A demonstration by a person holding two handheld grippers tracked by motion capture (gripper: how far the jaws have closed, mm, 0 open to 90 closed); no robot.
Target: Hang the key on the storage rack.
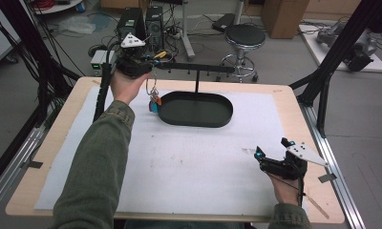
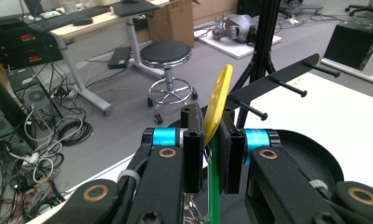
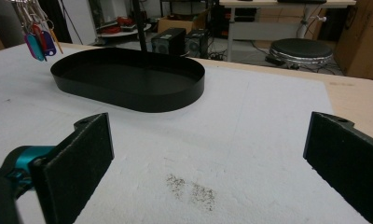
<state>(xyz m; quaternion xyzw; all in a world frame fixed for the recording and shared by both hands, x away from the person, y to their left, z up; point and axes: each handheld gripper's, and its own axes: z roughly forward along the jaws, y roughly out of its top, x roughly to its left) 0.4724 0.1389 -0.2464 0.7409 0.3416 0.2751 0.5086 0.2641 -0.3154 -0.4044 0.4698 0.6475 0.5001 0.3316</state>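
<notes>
Yellow key tag (image 2: 219,100), green tag (image 2: 214,186), black oval tray (image 1: 196,117), white mat (image 1: 189,162), speckled stain (image 3: 191,189)

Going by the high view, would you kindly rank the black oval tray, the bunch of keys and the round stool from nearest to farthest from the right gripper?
1. Black oval tray, mid-table, up-left of the right gripper.
2. Bunch of keys, hanging just left of the tray.
3. Round stool, on the floor beyond the table.

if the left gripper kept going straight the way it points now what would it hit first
Probably the black hook rack. The left gripper, shut on a yellow key tag, points toward the rack's end, and the nearest peg sits just ahead to its right. Depth is unclear; it might slip past toward the floor and stool.
</notes>
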